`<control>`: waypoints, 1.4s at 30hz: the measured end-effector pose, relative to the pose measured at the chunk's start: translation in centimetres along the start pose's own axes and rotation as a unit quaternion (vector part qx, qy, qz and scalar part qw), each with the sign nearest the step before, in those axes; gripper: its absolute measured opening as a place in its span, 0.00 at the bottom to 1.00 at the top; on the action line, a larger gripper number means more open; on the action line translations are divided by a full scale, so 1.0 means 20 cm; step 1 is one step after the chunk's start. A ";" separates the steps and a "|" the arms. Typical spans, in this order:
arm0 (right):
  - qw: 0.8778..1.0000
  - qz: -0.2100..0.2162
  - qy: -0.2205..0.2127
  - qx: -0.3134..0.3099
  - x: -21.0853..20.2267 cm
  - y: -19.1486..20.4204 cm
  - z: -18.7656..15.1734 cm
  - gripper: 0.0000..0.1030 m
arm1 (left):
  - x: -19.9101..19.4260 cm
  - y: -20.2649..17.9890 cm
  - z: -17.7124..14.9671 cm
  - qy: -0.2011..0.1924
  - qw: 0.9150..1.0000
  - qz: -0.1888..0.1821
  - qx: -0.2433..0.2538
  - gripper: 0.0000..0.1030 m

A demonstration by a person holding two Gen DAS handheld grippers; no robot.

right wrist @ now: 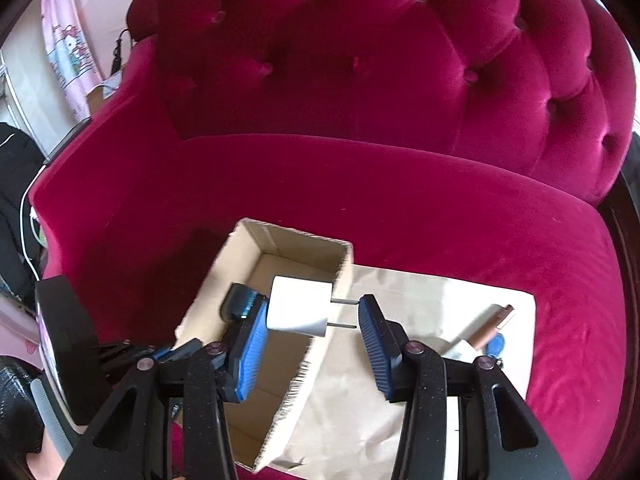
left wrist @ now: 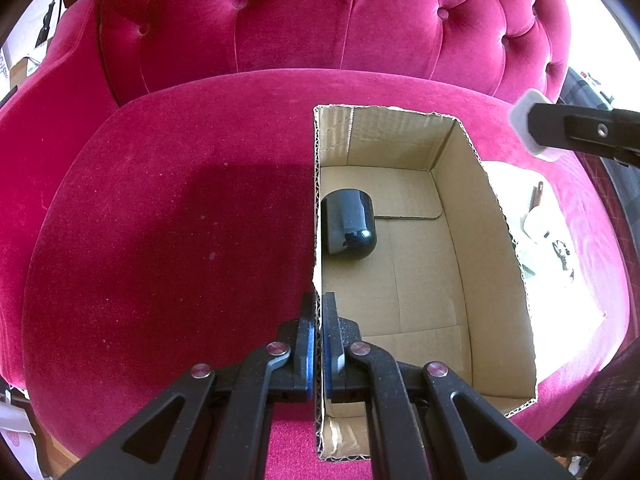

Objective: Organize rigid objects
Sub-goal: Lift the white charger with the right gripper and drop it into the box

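While clamped tight on the left wall of the open brown cardboard box (left wrist: 404, 240), the left gripper (left wrist: 320, 332) sits at 6 o'clock in its own view, blue pads pinching the corrugated edge. Inside that box, at about 9 o'clock against the pinched wall, a glossy black rounded cylinder (left wrist: 350, 226) lying on its side. At 3 o'clock in the same view, only a tip of the other tool, with a white block at its end.

Seen clearly only from the right wrist: the right gripper (right wrist: 312, 320), half spread, holding a white square plug charger (right wrist: 300, 308) crosswise, body against the left blue pad, two metal prongs pointing at the right pad, hanging over the box's right wall. Beyond, at 3 o'clock, a sheet of tan paper (right wrist: 400, 380) on the crimson tufted velvet sofa (right wrist: 360, 100), with a copper-coloured tube (right wrist: 492, 326) and a small blue oval piece (right wrist: 498, 346) on it. Contact between prongs and right pad: cannot tell for sure.
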State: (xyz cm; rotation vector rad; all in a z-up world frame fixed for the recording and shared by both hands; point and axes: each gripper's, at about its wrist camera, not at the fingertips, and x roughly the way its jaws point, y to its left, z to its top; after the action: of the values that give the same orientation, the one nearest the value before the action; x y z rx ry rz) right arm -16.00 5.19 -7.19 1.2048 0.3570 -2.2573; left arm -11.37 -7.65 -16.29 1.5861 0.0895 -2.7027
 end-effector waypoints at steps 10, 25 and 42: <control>0.999 0.026 0.009 -0.025 0.08 0.12 -0.01 0.47 | 0.00 -0.01 0.00 0.000 1.000 -0.001 -0.001 0.03; 0.997 0.058 0.036 -0.042 0.26 0.18 -0.05 0.47 | 0.01 -0.02 0.01 0.000 1.000 -0.002 -0.003 0.03; 0.996 0.062 0.047 -0.033 0.37 0.15 -0.05 0.63 | 0.01 -0.03 0.02 -0.001 1.000 -0.003 -0.003 0.03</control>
State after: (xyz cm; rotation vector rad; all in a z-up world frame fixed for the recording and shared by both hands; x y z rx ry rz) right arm -16.89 0.73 -13.70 1.2659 0.3785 -2.0738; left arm -11.78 -6.96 -16.26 1.5843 0.1012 -2.7063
